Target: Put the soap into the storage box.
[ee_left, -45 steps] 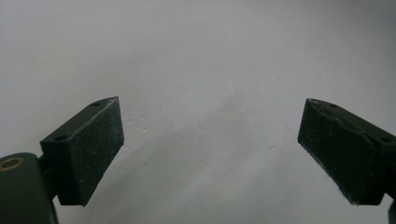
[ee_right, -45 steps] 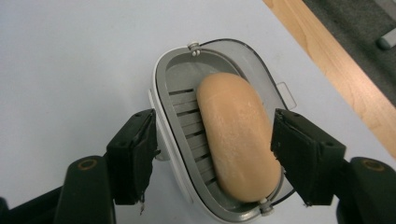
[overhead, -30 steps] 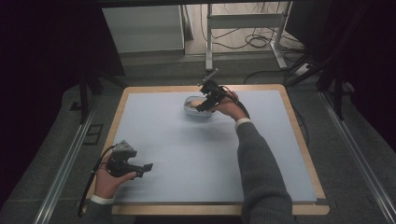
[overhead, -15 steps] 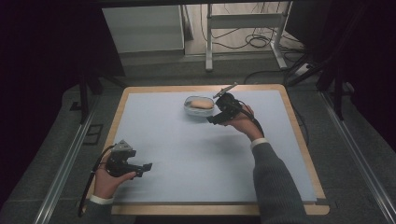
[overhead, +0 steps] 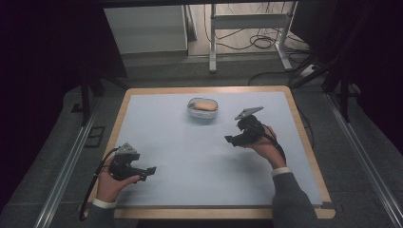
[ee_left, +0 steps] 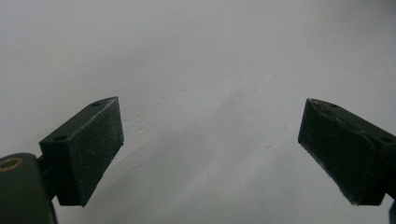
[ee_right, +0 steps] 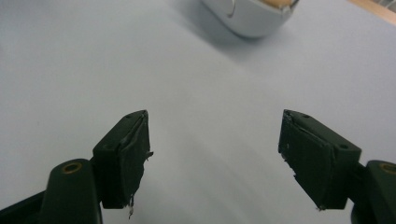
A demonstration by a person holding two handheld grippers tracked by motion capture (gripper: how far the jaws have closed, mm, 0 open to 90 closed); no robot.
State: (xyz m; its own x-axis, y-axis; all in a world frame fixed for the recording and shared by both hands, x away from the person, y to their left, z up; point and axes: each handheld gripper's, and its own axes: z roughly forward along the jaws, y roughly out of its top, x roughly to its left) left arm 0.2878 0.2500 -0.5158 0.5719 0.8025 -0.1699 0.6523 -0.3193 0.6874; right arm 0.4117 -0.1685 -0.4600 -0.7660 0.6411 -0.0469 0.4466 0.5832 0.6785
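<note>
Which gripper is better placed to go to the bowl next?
Right, probably. The right gripper sits open just beside the bowl with the orange thing in it; the left gripper rests open at the table's near edge, much farther off.

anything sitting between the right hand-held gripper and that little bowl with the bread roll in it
Nothing visible. In the high view, bare table mat lies between the right hand-held gripper and the bowl holding the bread roll. In the right gripper view the open jaws face clear surface up to the bowl.
</note>
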